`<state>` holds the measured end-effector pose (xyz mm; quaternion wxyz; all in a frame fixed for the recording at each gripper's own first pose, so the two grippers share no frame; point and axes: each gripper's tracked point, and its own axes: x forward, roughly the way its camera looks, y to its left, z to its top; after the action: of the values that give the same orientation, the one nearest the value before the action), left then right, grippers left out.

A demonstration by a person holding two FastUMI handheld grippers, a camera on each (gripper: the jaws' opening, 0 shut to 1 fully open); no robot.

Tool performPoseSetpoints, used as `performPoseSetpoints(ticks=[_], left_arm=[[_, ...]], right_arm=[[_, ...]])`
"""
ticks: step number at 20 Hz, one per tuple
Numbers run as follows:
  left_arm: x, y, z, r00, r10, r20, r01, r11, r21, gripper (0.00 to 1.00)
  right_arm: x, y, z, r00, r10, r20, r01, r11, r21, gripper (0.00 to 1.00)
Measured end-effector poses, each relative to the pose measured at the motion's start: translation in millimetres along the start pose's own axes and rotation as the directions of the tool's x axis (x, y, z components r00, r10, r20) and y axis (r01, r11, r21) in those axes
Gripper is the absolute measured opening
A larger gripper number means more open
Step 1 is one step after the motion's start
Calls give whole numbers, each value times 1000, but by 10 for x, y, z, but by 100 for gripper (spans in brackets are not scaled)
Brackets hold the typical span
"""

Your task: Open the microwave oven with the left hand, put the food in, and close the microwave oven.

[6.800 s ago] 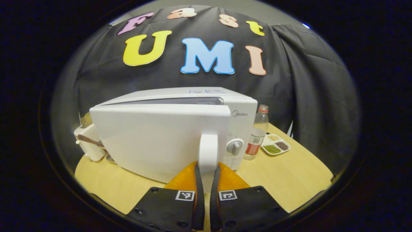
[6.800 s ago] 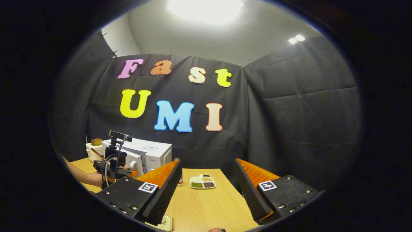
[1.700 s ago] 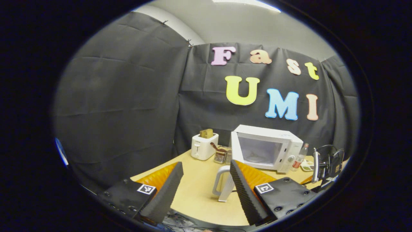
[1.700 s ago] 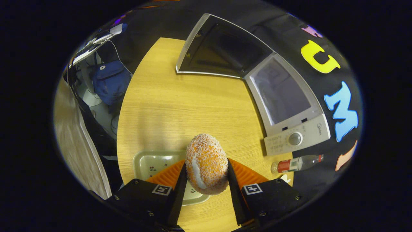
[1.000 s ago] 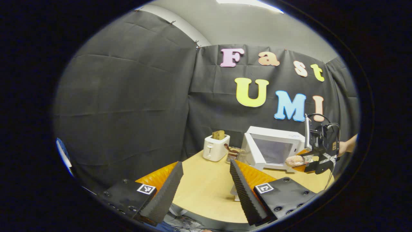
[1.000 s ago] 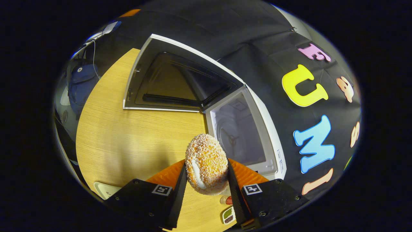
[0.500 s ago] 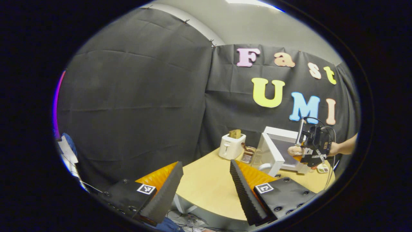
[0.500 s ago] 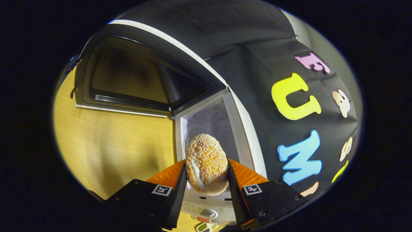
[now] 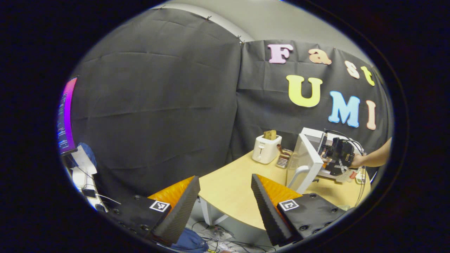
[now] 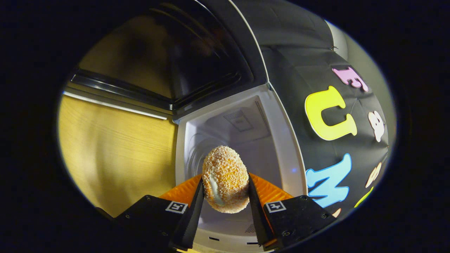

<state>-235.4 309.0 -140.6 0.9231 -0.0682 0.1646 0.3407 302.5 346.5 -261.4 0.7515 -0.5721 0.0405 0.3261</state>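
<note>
- Right claw (image 10: 225, 196) is clamped on the food (image 10: 225, 179), a crumb-coated oval bun with a pale cream streak down 1 side. Both fingers press its flanks, so it's a solid grip.
- In the right gripper view the food sits right in front of the microwave oven (image 10: 242, 140), lined up with the white cavity. I can't tell for sure if it's already past the opening or just at the mouth.
- The oven door (image 10: 168, 63) is swung wide open, its dark window facing the camera, with the wooden desk (image 10: 112, 151) showing beside it.
- Left claw (image 9: 223, 203) is spread wide with nothing between its 2 fingers. It hangs off the near edge of the desk (image 9: 228, 189), well away from the oven.
- From the left gripper view you can see the oven (image 9: 309, 154) at the far side of the desk with its door (image 9: 304, 163) standing open edge-on, curved handle towards us.
- The right claw (image 9: 335, 156) shows there too, up at the oven opening, with a hand (image 9: 357, 161) and bare forearm behind it.
- A white toaster (image 9: 266, 149) with a slice of bread stands left of the oven, a small rack (image 9: 283, 160) between them.
- A lit monitor (image 9: 65, 117) glows at the far left, cables on the floor under the desk.
</note>
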Motion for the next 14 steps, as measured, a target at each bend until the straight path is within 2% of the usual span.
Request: performPoseSetpoints(ticks=[6,7,10,12,14], left_arm=[[-60,20,-172,998,40,-45,-39,999,11,97],[-61,18,-180,998,43,-51,-42,999,12,95],[-59,-28,-221,997,41,-65,-40,999,23,97],[-28,-65,-219,997,30,-67,-29,999,25,97],[35,-135,-181,998,8,-60,-7,1000,22,99]], right_arm=[[405,161,-187,999,-3,-50,2,1000,-6,68],[440,122,-239,998,-29,-54,29,1000,-6,68],[555,22,-352,995,-51,-86,54,998,32,68],[529,-60,-357,994,-64,-88,69,996,49,75],[473,-88,-338,995,-65,-79,69,996,49,98]])
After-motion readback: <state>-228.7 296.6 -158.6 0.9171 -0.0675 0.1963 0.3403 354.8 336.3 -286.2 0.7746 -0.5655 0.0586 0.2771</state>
